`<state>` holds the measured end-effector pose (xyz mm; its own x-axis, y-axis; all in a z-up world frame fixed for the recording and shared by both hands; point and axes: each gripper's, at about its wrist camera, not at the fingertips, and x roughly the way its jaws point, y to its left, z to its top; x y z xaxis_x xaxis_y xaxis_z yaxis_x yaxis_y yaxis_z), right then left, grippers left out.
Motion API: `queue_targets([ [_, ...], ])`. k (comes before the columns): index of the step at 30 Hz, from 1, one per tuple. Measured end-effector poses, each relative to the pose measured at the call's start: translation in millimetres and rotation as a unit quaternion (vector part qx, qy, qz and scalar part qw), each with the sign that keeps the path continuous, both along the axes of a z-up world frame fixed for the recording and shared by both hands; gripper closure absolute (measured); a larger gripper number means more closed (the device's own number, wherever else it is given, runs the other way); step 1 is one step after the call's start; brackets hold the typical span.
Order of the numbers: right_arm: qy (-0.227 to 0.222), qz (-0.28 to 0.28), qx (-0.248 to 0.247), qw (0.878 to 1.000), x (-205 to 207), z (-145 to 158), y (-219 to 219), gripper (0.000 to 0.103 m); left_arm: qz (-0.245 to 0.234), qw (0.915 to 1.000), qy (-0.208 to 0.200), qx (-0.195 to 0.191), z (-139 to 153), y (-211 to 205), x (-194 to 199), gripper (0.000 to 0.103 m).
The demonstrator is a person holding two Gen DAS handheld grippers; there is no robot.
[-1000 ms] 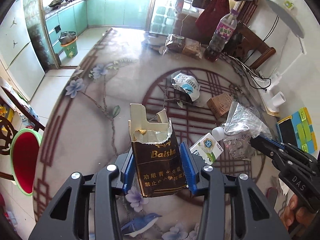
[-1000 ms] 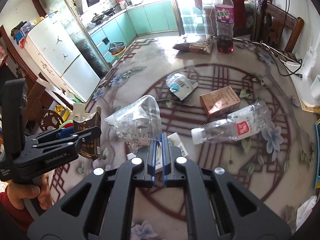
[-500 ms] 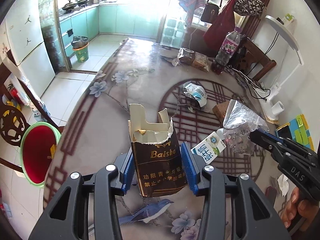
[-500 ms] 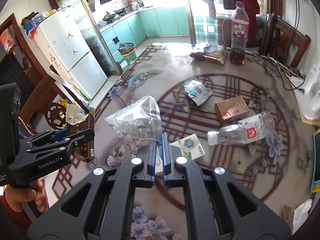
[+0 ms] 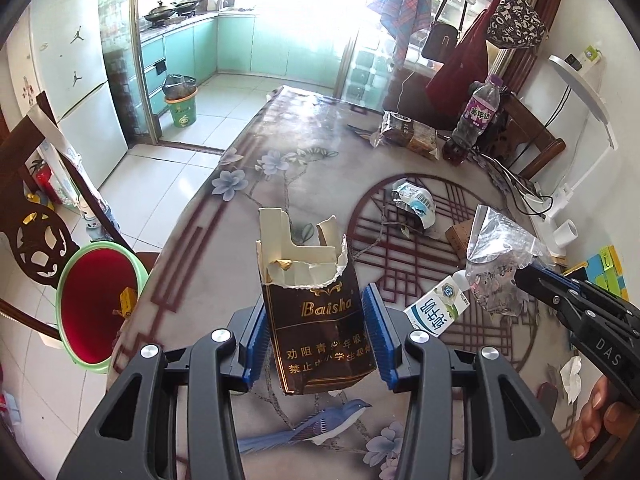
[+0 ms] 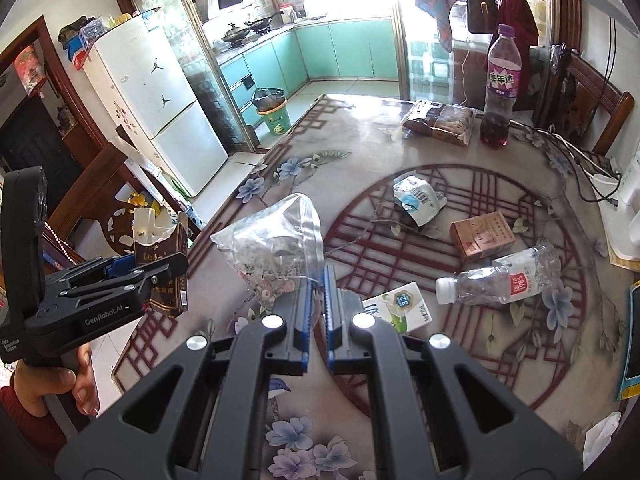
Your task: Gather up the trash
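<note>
Left gripper point(image 5: 316, 340) jaws clamping a torn brown cardboard cigarette pack point(image 5: 320, 320); right gripper point(image 6: 316, 320) jaws pinching a crumpled clear plastic bag point(image 6: 276, 240).

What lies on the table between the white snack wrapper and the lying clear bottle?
A tan cigarette box lies between the white snack wrapper and clear bottle, seen in the right wrist view.

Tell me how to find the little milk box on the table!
Look at the big round red lattice pattern on the table. At its near edge, just right of the right gripper, lies the milk carton, white with green print. Unlike the clear plastic bottle beside it, it is a flat-sided box.
</note>
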<state>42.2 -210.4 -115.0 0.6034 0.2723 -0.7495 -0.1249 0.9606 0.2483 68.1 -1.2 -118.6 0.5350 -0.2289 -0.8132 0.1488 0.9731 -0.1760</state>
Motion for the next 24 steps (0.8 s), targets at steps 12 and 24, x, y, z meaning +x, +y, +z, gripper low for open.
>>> queue_targets([
  [12, -0.001, 0.007, 0.000, 1.000, 3.3, 2.8, 13.8, 0.097, 0.000, 0.9999, -0.010, 0.004, 6.7, 7.1, 3.5, 0.061],
  [24, 0.003, 0.017, -0.003, 1.000, 10.3, 2.8, 38.1, 0.097, 0.009, 0.9999, -0.009, -0.001, 6.2, 30.8, 8.8, 0.061],
])
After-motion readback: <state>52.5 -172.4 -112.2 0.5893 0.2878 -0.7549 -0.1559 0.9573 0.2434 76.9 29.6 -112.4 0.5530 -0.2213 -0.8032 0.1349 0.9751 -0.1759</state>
